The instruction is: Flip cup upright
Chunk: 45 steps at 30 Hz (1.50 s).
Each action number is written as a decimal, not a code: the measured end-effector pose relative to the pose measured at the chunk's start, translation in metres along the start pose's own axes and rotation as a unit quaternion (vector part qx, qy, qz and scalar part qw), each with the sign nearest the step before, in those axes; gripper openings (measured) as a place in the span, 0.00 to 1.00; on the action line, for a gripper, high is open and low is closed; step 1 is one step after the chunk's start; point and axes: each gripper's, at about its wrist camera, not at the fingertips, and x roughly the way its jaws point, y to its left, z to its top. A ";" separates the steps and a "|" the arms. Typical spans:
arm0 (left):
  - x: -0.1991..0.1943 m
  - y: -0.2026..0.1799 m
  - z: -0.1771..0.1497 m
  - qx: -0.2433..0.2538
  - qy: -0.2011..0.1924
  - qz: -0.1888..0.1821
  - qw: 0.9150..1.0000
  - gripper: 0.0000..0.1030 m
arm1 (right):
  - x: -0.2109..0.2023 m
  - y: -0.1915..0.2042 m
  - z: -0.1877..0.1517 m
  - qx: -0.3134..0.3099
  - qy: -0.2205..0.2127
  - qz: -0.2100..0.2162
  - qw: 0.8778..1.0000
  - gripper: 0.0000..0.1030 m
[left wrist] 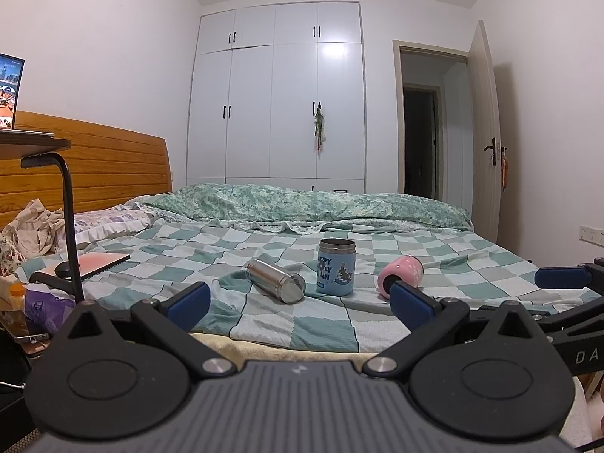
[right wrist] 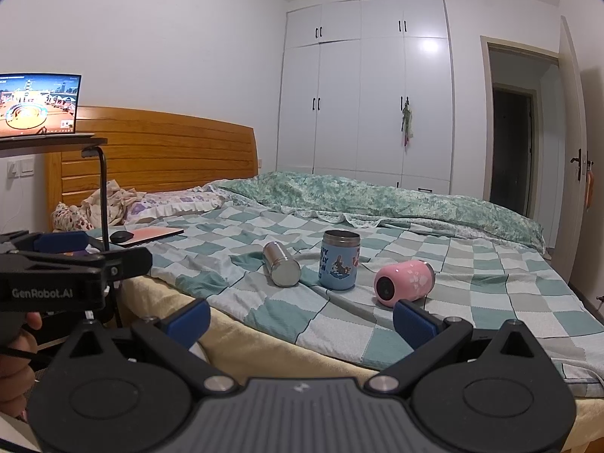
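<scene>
Three cups sit on the checked bed cover. A steel cup (left wrist: 276,279) (right wrist: 281,268) lies on its side at the left. A blue printed cup (left wrist: 336,266) (right wrist: 339,259) stands upright in the middle. A pink cup (left wrist: 401,276) (right wrist: 404,282) lies on its side at the right. My left gripper (left wrist: 300,300) is open and empty, short of the cups at the bed's near edge. My right gripper (right wrist: 302,319) is open and empty, also short of the cups. Each gripper shows at the edge of the other's view.
The bed (right wrist: 490,294) has a green duvet (left wrist: 302,200) bunched at the far side and pillows by the wooden headboard (right wrist: 158,151). A laptop and mouse (right wrist: 147,234) lie on the bed at the left. A side table stand (left wrist: 70,219) with a screen stands at the left.
</scene>
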 end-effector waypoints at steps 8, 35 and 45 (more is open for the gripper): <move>0.000 -0.001 0.000 -0.003 0.003 0.000 1.000 1.00 | 0.000 0.001 0.001 -0.004 0.001 0.001 1.000 1.00; 0.001 0.001 0.001 -0.003 0.002 0.002 1.000 1.00 | -0.001 -0.001 0.000 -0.005 -0.003 -0.002 1.000 1.00; 0.001 0.001 0.001 -0.003 0.002 0.002 1.000 1.00 | -0.001 0.000 0.000 -0.005 -0.003 -0.002 1.000 1.00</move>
